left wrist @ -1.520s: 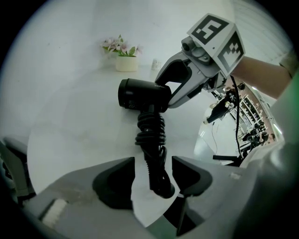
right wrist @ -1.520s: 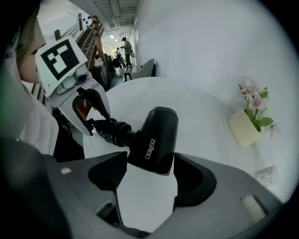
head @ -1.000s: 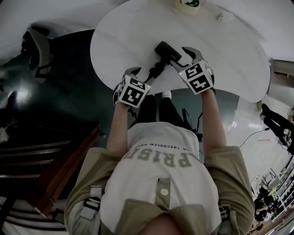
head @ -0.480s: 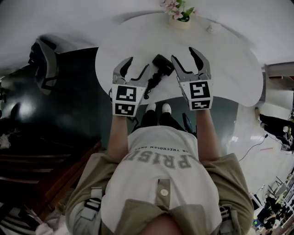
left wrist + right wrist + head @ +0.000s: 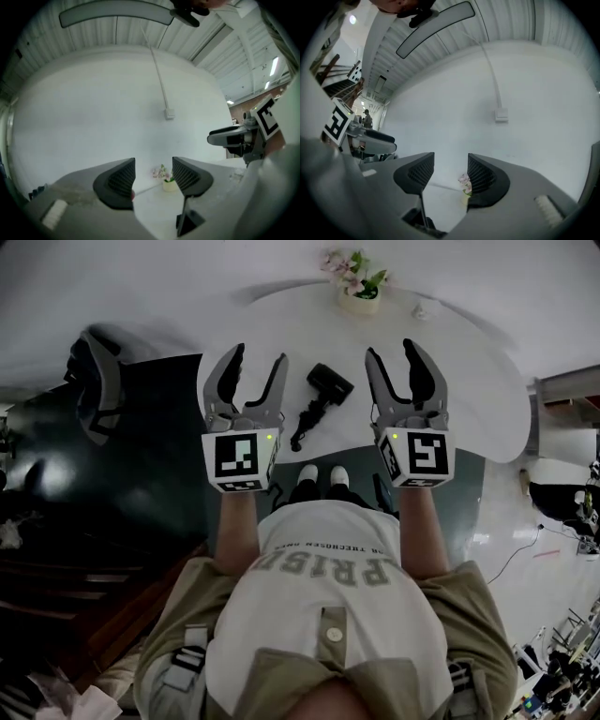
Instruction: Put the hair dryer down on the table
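Hair dryer (image 5: 321,395) is down flat on the white round bench (image 5: 469,381), black body toward the far side, thin end trailing back to just short of the near rim. Nothing touches it.

Only container: small flower pot (image 5: 360,300) at the far rim, upright, with pink flowers (image 5: 345,266) in it. It sits well apart from the dryer. A small pale item (image 5: 419,310) lies near the pot, too small to tell what it is.

Left claw (image 5: 257,356): spread, nothing between the jaws. Right claw (image 5: 392,351): jaws apart too and empty, though they have just been closing a bit. In the head view they flank the dryer, one each side.

Versus a second ago: both claws were down low at the near rim, the right one just beside the dryer's body. Now both are lifted clear and point level at the wall. The dryer looks to be in the same spot.

Room: bare bench right of the dryer and between it and the pot. The left rim is near the dryer, with a dark chair (image 5: 94,381) beyond it over dark floor.
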Demonstrator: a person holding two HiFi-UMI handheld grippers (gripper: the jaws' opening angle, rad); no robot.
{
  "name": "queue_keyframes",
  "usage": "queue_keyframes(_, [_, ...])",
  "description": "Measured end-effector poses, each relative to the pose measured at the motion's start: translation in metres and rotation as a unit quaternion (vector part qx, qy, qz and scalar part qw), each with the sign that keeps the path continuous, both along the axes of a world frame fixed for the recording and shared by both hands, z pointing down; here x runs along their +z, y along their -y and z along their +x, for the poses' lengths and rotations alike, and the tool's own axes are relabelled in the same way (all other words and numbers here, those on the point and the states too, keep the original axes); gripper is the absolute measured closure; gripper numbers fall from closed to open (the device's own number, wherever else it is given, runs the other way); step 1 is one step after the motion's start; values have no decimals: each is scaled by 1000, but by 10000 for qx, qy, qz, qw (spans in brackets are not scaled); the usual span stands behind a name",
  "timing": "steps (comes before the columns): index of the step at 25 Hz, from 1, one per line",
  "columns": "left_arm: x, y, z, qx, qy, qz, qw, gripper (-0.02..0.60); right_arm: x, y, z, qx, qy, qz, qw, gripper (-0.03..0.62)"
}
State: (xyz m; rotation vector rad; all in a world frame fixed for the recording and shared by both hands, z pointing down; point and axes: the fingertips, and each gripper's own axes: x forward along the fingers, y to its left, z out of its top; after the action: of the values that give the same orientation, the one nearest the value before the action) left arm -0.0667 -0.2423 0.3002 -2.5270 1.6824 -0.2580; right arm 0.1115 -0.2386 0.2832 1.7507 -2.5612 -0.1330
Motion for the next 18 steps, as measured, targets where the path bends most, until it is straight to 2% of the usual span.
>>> queue_keyframes(2, [-12,-2,-2,-194,-5,335,9992,319,-8,-3,3,63,39,124,9999,403])
queue_keyframes(6, [-20,-3,1,-241,-39,541,9982,322,-14,-3,7,120,32,228,9997,442])
queue_keyframes(14, [-26,-5,0,-383,-122,630,9972,413,-13,-2,7,174,-35,225,9996,498])
queue_keyframes(18, [-27,-4,1,-437,-108,696,9966,419,-13,-1,7,156,-53,214,9996,516])
